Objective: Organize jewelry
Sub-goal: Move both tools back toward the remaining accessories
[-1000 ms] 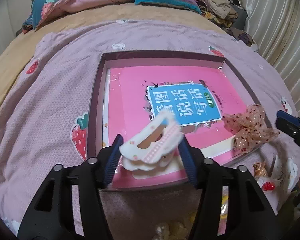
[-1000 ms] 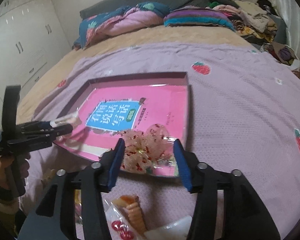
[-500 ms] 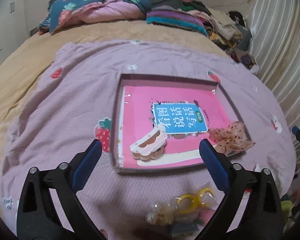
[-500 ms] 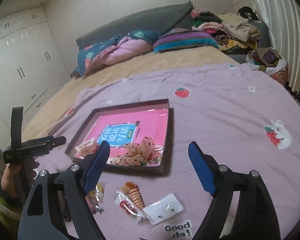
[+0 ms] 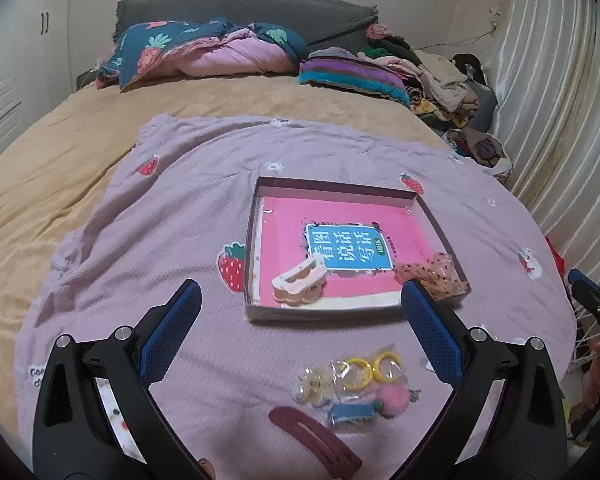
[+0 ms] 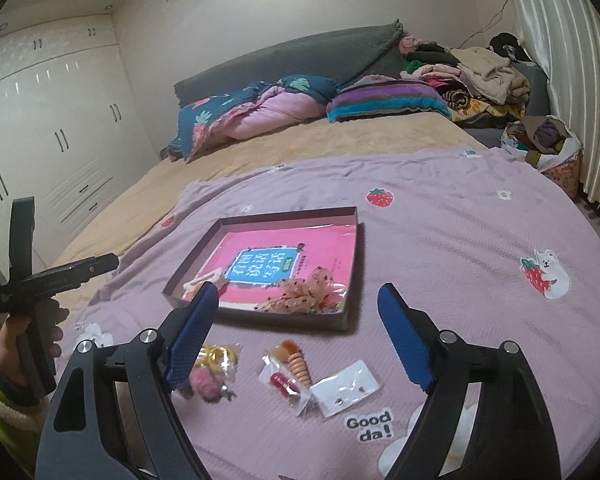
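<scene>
- Both grippers hang above the lilac blanket on the bed, each with fingers spread wide and nothing between them: the left gripper, whose jaws have just been opening, and the right gripper, likewise just opened.
- The shallow box already holds the white hair claw near its front-left corner and the sheer dotted bow at its front-right corner; the rest of the jewelry lies loose on the blanket in front of the box.
- We judge the yellow hoops, pink pompom and earring card the risk: they are small, bagged in slippery film and crowded together; a pinch may drag a neighbour along or slide off.
- The soft blanket may bunch under the fingers and get nipped with a piece.
- The bow sits against the box wall; a careless drop beside it could tip it out.
- The dark red hair clip is partly cut off at the lower edge of the left view; the bags' contents near the orange comb-like piece are too small for us to name.
</scene>
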A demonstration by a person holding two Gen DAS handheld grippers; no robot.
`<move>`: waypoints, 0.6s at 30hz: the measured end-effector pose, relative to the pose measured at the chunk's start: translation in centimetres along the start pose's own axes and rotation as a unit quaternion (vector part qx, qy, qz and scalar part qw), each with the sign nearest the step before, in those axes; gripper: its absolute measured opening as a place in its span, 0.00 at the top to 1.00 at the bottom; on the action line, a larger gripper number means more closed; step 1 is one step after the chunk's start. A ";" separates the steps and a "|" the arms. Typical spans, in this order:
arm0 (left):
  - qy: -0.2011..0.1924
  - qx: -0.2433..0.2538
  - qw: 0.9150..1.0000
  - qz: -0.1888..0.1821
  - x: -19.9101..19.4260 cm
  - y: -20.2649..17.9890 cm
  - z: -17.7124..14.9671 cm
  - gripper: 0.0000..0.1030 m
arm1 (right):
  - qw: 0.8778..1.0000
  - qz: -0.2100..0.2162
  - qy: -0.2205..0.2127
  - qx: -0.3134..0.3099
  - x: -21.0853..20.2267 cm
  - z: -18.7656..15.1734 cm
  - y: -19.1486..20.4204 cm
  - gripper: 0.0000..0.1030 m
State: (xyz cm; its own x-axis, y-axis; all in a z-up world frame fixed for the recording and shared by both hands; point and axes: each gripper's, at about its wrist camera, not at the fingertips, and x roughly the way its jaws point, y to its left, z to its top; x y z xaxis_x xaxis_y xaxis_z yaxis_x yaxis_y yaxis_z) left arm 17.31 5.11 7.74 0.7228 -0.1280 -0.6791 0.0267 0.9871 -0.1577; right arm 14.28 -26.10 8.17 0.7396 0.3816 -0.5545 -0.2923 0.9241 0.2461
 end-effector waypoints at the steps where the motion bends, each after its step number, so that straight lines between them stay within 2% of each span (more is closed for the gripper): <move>1: -0.002 0.001 1.000 0.000 -0.3 0.0 -0.2 0.09 | 1.000 0.002 0.001 -0.003 -0.2 -0.2 0.2 0.21; 18: 0.008 0.016 1.000 0.005 -1.9 -0.7 -4.7 0.09 | 0.999 0.015 0.030 -0.043 -1.3 -3.8 3.0 0.21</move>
State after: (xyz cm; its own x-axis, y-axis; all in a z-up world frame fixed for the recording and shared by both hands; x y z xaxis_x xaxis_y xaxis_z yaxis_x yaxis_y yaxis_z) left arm 12.67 4.24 5.81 0.7127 -0.1184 -0.6915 0.0407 0.9910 -0.1277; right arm 10.14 -23.81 6.64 0.6933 0.4066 -0.5950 -0.3656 0.9099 0.1958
